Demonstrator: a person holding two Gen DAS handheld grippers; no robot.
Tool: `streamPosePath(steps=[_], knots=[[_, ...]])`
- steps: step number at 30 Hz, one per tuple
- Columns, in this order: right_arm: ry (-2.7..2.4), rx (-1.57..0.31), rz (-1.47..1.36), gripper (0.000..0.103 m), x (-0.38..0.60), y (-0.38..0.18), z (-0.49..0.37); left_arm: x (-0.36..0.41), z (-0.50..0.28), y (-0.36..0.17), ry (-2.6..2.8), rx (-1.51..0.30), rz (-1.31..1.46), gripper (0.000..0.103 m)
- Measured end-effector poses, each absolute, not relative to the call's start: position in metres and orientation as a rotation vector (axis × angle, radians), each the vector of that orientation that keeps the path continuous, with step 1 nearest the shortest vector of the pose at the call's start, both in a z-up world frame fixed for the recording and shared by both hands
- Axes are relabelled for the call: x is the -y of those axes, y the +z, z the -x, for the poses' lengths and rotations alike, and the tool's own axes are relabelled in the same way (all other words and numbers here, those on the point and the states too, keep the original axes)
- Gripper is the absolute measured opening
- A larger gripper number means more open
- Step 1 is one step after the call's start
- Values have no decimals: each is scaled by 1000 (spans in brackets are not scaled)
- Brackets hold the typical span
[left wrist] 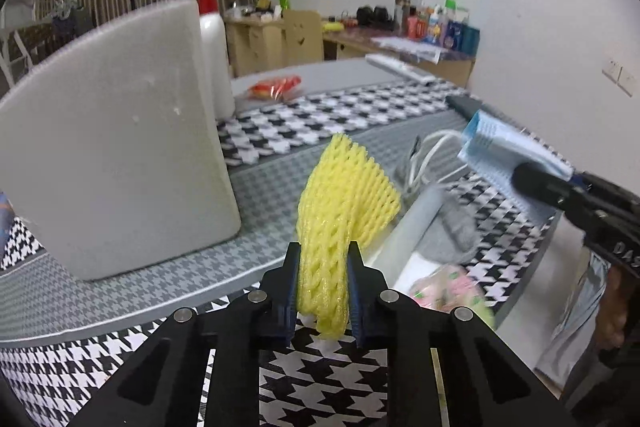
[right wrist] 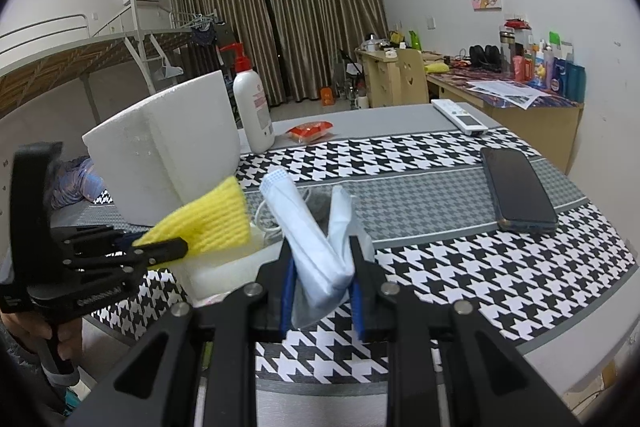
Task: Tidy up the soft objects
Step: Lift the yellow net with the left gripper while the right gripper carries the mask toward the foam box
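Yellow foam net (left wrist: 344, 211) sits right in front of the left wrist camera, pinched between the two fingers of the left gripper (left wrist: 323, 259). Its long side stands up and away from the fingers, and its top fans out wide. It hangs above the checked table (left wrist: 320, 123), not touching it. Just to the right and a bit lower is a clear bin (left wrist: 420, 223) with soft bits inside. On the left stands a big white foam block (left wrist: 116, 139), close to the near left edge of the table. Far right, the right gripper (left wrist: 532, 183) pinches a blue face mask (left wrist: 504, 151).

Folded face mask (right wrist: 320, 239) fills the front of the right wrist view. The right gripper (right wrist: 322, 267) squeezes it at the bottom fold, and its two ends stick up like a V. At left, the left gripper (right wrist: 160, 251) holds the foam net (right wrist: 212, 219) just over the bin (right wrist: 224, 271), which lies between both hands. I think the left hand is nearer the bin, so the net only needs a short way down. A phone (right wrist: 518, 187) lies near the right edge.
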State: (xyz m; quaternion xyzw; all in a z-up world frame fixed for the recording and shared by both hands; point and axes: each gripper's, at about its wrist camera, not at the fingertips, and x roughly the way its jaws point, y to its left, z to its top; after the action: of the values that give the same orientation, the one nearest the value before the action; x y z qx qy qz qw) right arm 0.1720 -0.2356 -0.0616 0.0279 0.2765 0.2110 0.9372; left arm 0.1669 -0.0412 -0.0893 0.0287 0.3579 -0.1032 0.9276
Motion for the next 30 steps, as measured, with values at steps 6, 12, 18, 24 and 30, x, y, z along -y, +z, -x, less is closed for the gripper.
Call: streamPosePath(steps=[6, 12, 18, 24, 30], knots=[[435, -545, -45, 27, 233, -55, -167, 39, -153, -71, -224, -656, -46, 22], [432, -521, -45, 27, 230, -44, -163, 33, -143, -55, -217, -601, -30, 22], [439, -486, -30, 27, 224, -31, -158, 32, -134, -40, -205, -555, -34, 22], [448, -454, -19, 27, 217, -15, -157, 25, -128, -21, -187, -508, -26, 22], [457, -430, -9, 27, 211, -3, -161, 21, -127, -2, -171, -457, -24, 22]])
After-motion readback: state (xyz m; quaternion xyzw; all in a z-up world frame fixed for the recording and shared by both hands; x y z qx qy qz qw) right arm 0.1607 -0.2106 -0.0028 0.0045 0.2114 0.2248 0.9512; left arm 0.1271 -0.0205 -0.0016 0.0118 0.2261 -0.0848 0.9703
